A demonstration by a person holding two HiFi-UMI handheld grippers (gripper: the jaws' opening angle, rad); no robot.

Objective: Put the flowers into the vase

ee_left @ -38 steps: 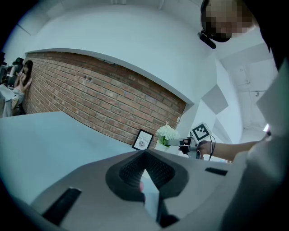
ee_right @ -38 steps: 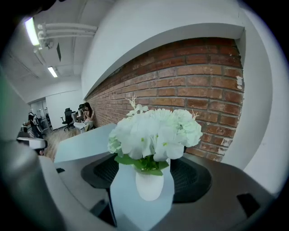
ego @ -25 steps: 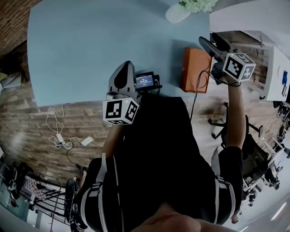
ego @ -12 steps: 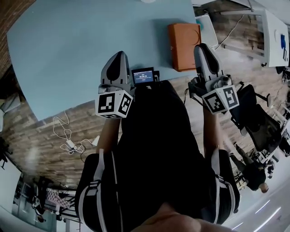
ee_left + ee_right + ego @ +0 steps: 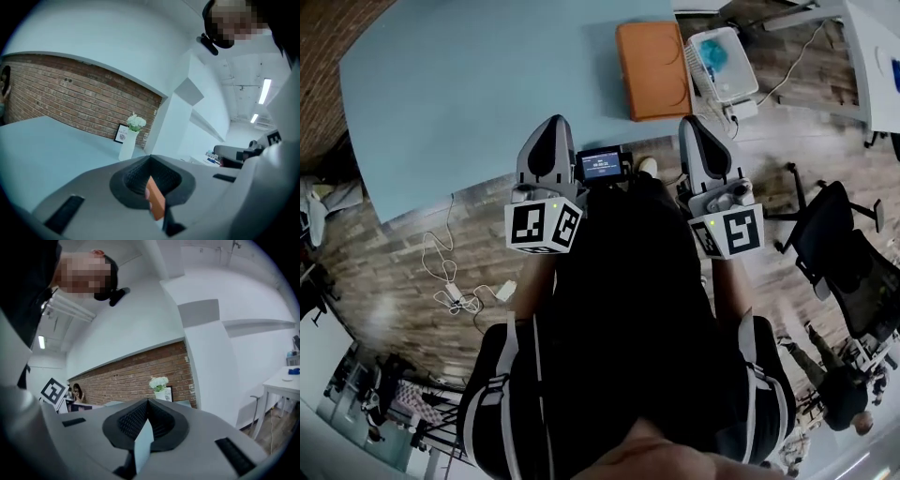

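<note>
A tall white vase [image 5: 127, 146] with white flowers [image 5: 136, 122] in it stands far off on the blue table [image 5: 469, 84], by the brick wall. The right gripper view shows the same vase [image 5: 161, 394] and flowers [image 5: 159, 382], small and distant. The head view does not hold the vase. My left gripper [image 5: 551, 127] is by my chest at the table's near edge, its jaws shut and empty [image 5: 150, 158]. My right gripper [image 5: 692, 124] is level beside it; its jaws have just been closing and now stand shut with nothing between them [image 5: 147, 401].
An orange box [image 5: 654, 56] lies on the table's near right corner. A small device with a lit screen [image 5: 601, 166] sits between the grippers. On the floor are a white bin [image 5: 722, 61], an office chair [image 5: 839, 244] and cables [image 5: 455, 281].
Both grippers have drawn back from the table toward my chest. The right one swung in from beside the orange box. The vase has dropped out of the head view.
</note>
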